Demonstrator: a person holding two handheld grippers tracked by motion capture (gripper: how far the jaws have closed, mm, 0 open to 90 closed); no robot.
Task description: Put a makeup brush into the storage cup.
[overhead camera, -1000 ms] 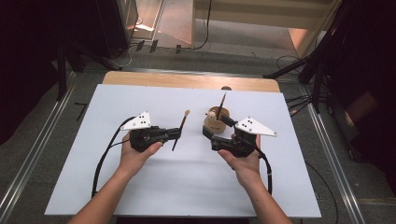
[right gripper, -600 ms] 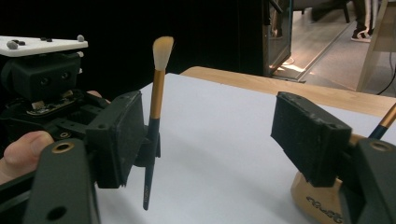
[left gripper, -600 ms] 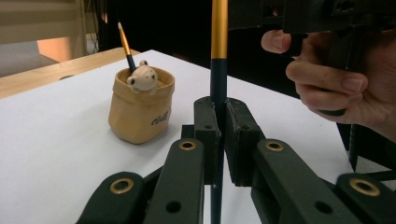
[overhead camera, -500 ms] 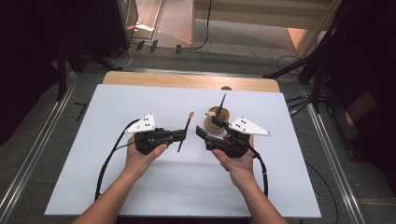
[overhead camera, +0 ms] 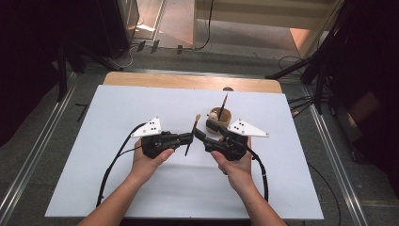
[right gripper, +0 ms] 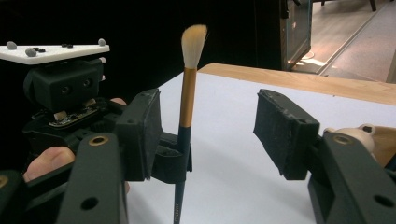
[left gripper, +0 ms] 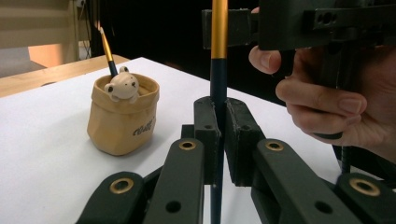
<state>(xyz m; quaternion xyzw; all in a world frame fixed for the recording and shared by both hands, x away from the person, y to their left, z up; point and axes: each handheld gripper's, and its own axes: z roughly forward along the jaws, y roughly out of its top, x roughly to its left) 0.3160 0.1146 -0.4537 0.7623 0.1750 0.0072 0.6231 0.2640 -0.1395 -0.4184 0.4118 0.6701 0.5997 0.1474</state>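
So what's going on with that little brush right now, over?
Left gripper shut on makeup brush. Right gripper closing around it, pads not touching yet. Bear pot behind, clear.

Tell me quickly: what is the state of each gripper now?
Left gripper: shut on the makeup brush, held upright.
Right gripper: open, jaws just closing around the brush, pads not touching it.

White table (overhead camera: 117, 188), tan bear-faced pouch (left gripper: 122, 120) with a second brush (left gripper: 106, 49)

One piece of writing shows — a dark cursive word on the front of the tan pouch-shaped holder (left gripper: 122, 119), possibly "Molly", too small and slanted to read surely.
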